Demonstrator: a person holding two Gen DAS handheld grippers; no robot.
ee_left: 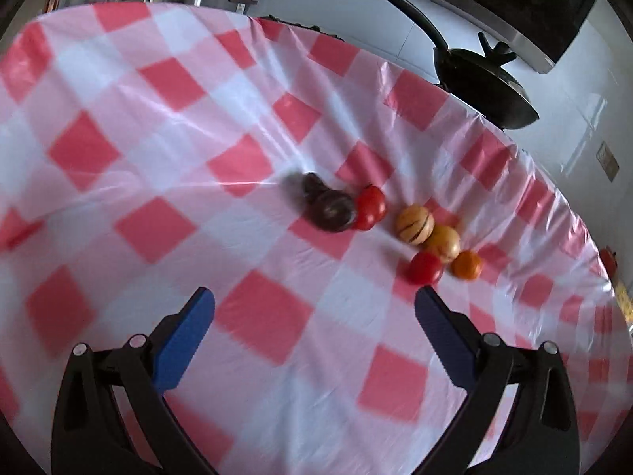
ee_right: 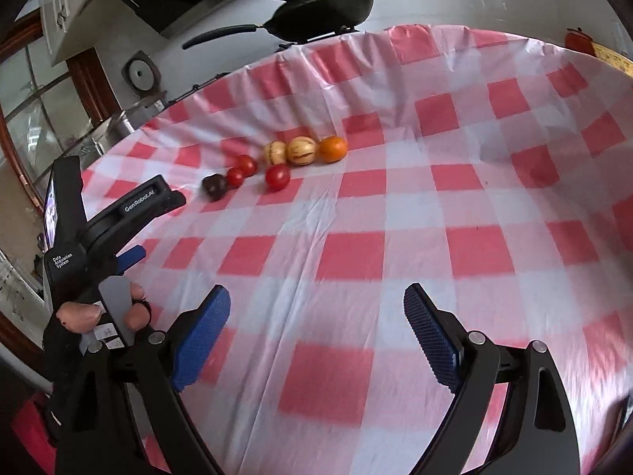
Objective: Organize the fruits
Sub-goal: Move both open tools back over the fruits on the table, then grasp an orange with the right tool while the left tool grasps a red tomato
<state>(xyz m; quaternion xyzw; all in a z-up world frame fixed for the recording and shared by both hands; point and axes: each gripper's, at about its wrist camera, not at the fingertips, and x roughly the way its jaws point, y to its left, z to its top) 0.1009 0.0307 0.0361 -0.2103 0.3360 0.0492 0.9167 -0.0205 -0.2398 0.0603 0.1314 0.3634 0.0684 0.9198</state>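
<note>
Left claw [ee_left: 314, 301] hangs with jaws apart just short of the fruits [ee_left: 395, 225], strung rightward across the counter [ee_left: 158, 158], nearest tomato [ee_left: 425, 267] by my right finger; right claw [ee_right: 316, 304], also apart, sits farther off.

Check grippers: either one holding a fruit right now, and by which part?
Nothing held. Left gripper and right gripper are both open over the checkered tablecloth; the fruits lie untouched farther ahead.
</note>
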